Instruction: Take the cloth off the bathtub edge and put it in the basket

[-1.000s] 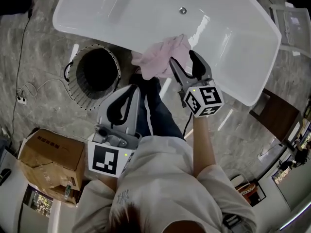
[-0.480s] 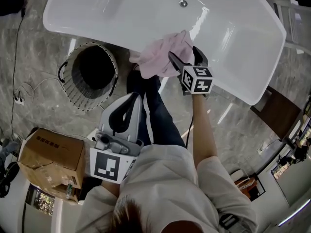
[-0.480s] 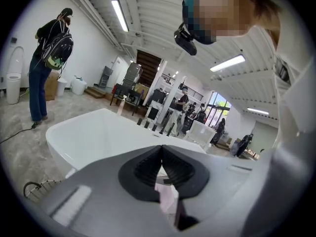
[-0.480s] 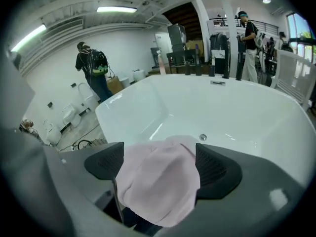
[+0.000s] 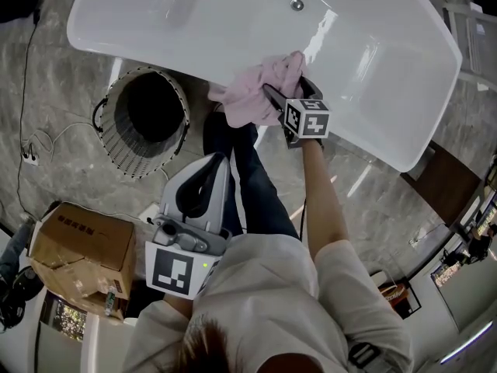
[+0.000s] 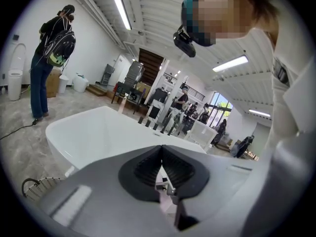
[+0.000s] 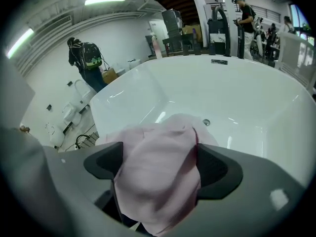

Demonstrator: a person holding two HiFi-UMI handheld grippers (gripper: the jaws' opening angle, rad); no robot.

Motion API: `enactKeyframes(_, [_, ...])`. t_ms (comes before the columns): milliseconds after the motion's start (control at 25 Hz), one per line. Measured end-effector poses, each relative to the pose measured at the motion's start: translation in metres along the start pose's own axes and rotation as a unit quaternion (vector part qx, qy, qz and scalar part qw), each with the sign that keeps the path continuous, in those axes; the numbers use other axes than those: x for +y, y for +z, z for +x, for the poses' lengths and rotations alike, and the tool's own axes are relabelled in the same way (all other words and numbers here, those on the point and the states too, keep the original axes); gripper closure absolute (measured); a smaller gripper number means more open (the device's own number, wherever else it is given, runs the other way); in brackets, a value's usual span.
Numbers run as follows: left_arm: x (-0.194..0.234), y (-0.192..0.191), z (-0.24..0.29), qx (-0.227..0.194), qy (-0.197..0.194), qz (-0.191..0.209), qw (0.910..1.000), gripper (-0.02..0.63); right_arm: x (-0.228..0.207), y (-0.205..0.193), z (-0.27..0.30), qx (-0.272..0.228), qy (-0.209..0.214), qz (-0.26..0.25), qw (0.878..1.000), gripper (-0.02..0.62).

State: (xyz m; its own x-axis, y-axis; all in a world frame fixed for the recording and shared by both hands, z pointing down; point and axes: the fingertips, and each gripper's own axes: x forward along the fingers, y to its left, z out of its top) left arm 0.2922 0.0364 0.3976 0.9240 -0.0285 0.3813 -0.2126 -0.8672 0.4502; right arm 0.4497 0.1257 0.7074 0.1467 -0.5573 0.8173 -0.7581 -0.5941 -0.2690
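One pink cloth [image 5: 260,92] is draped over the near edge of the white bathtub [image 5: 194,22], bunched into a soft heap, part hanging down the outside toward my legs. My right tongs [image 5: 289,90] are tipped down over it. Their jaws have just been opening and stand wide apart, with the cloth filling the gap between them but not yet squeezed.

My left tongs [image 5: 203,179] hang back near my waist, jaws together with nothing in them, well apart from the cloth. The wire basket [image 5: 128,162] stands on the floor just beside the tub, to the left of my legs.

I judge the grab is the step in hand, and the weak point is the bite. If I close on only the top fold, the loose heap could slip free and slide into the tub or onto the floor. If I push in too far, a jaw tip could knock the hard rim. On the carry, a trailing end could catch on the basket's rim.
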Motion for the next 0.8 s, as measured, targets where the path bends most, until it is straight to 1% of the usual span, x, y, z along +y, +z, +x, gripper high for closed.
enactKeyframes(120, [0.002, -0.001, 0.002, 0.002, -0.002, 0.001, 1.0000, 0.558, 0.001, -0.001, 0.003, -0.008, 0.020, 0.009, 1.000, 0.160])
enactKeyframes(240, [0.006, -0.001, 0.001, -0.005, -0.010, 0.035, 0.9993, 0.558, 0.001, -0.003, 0.005, -0.017, 0.032, 0.018, 0.999, 0.161])
enactKeyframes(360, [0.006, 0.000, 0.002, -0.007, -0.013, 0.038, 0.9992, 0.558, 0.005, -0.004, 0.004, -0.016, 0.038, 0.026, 0.999, 0.172])
enactKeyframes(480, [0.005, 0.001, 0.004, -0.008, -0.015, 0.034, 0.9993, 0.558, 0.010, -0.004, 0.004, -0.011, 0.054, 0.032, 0.998, 0.234])
enactKeyframes(600, [0.003, 0.001, 0.004, -0.008, -0.021, 0.033, 0.9992, 0.558, 0.014, -0.004, 0.004, -0.003, 0.063, 0.029, 0.998, 0.279])
enactKeyframes(640, [0.002, 0.001, 0.004, -0.009, -0.022, 0.033, 0.9992, 0.558, 0.015, -0.004, 0.004, 0.002, 0.064, 0.026, 0.998, 0.306])
enactKeyframes(720, [0.001, 0.001, 0.004, -0.009, -0.023, 0.033, 0.9992, 0.558, 0.018, -0.004, 0.002, 0.011, 0.065, 0.017, 0.998, 0.380])
enactKeyframes(800, [0.000, 0.002, 0.004, -0.011, -0.023, 0.033, 0.9991, 0.558, 0.022, -0.004, 0.000, 0.015, 0.062, 0.000, 0.998, 0.423])
